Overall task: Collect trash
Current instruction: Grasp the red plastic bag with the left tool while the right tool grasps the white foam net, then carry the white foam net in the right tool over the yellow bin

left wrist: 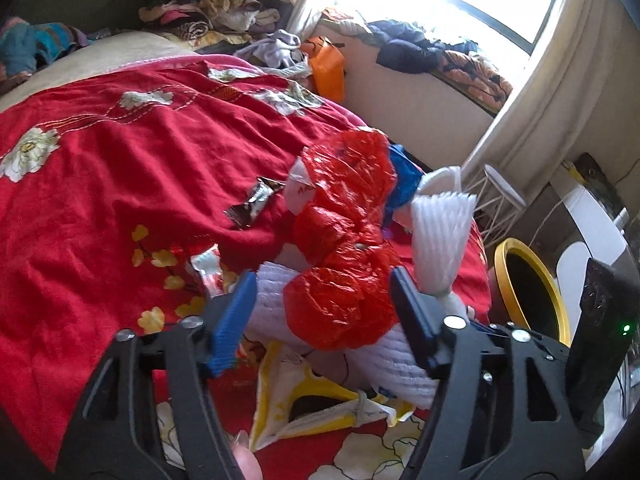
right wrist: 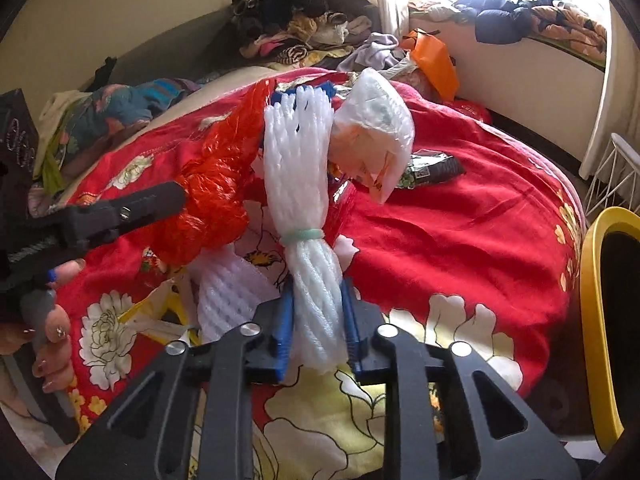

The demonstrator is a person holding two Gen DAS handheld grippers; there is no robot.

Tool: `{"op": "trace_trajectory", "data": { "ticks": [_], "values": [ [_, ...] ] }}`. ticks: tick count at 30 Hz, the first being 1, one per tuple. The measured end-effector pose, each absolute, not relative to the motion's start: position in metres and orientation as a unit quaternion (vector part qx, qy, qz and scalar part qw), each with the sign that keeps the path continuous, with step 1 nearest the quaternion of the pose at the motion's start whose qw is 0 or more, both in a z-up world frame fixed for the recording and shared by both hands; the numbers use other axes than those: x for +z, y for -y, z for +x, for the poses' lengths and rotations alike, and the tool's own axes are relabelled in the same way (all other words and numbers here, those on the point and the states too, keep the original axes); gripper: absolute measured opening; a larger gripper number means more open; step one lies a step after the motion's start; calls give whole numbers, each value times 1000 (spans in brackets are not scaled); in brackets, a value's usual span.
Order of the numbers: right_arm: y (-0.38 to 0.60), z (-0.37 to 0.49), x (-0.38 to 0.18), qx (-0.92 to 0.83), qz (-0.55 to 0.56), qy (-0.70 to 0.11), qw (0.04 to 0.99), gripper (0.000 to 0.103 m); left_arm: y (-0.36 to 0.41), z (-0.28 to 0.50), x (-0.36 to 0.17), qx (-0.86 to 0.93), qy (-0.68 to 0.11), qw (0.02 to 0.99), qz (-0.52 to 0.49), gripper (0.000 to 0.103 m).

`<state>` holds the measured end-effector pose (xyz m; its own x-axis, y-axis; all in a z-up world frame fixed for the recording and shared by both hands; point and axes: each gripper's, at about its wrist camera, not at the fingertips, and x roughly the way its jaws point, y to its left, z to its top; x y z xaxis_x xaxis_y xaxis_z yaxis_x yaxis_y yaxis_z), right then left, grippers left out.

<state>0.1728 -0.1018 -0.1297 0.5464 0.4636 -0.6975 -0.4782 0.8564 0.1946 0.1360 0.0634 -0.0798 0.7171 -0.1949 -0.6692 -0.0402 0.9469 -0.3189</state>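
My left gripper (left wrist: 322,300) is shut on a crumpled red plastic bag (left wrist: 348,240) and holds it over the red bedspread (left wrist: 120,184). The bag also shows in the right wrist view (right wrist: 216,184) with the left gripper's finger (right wrist: 148,200) against it. My right gripper (right wrist: 318,320) is shut on a bundle of white foam netting (right wrist: 300,168) tied with a green band. The bundle also shows in the left wrist view (left wrist: 438,236). A clear plastic bag (right wrist: 376,132), a dark snack wrapper (right wrist: 432,168), a silver wrapper (left wrist: 256,200) and a yellow-white bag (left wrist: 304,400) lie on the bed.
A yellow-rimmed bin (left wrist: 532,284) stands by the bed's right side; it also shows in the right wrist view (right wrist: 600,320). Clothes are piled at the head of the bed (right wrist: 296,24) and on the window ledge (left wrist: 432,52). A white wire stand (left wrist: 500,192) is by the curtain.
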Motion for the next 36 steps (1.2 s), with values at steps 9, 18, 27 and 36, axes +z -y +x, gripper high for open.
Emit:
{"op": "trace_trajectory", "data": {
  "ticks": [9,18,27,36],
  "values": [
    [130,162,-111,262,25,-357,896,18,-43,134,-67,-51,-364,921,-126,15],
    [149,157,-92,261,41,-320,910,18,-37,124,-30,-42,-315,941,-120,11],
    [172,154,-71,243,58,-291,923,18,-13,115,0,-71,-280,951,-114,11],
    [195,148,-59,211,67,-279,935,18,16,115,2,-95,-276,952,-95,11]
  ]
}}
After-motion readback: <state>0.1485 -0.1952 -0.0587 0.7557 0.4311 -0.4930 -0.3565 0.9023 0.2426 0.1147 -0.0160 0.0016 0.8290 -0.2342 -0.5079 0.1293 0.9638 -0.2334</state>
